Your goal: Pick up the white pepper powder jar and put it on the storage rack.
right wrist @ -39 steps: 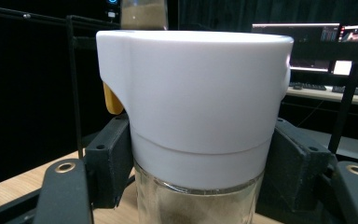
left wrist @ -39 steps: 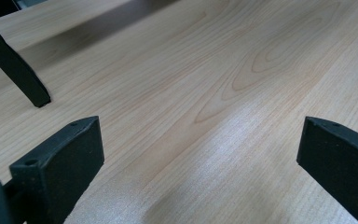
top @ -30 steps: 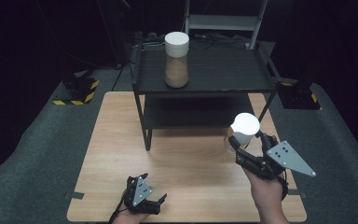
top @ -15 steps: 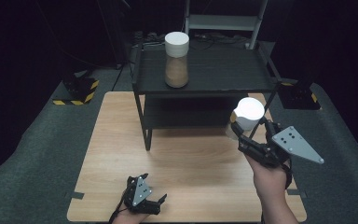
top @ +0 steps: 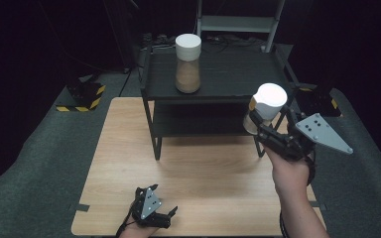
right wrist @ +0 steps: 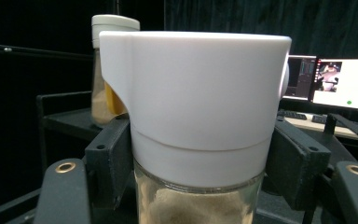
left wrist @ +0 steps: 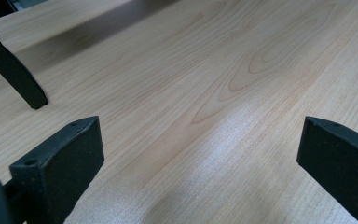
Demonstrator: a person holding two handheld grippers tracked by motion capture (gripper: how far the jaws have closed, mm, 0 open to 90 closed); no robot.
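Right tool (top: 263, 126) clenched on a white-capped glass jar (top: 266, 106) of tan powder, held upright above the wooden tabletop (top: 203, 173), just beside the black rack's (top: 218, 79) right front corner. In the right gripper view, jaws pressing both sides of the jar below its cap. Second matching jar (top: 187, 69) standing on the rack's top shelf. Left tool (top: 171, 215) released, low over the tabletop's near edge, jaws wide apart with nothing between.

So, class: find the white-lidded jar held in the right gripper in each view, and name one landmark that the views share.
High view: held jar right of centre, off the table, in the right gripper.
Left gripper view: table wood between open jaws, no jar.
Right gripper view: held jar centre, jaws clamping it.
Shared landmark: second jar on the black shelf.
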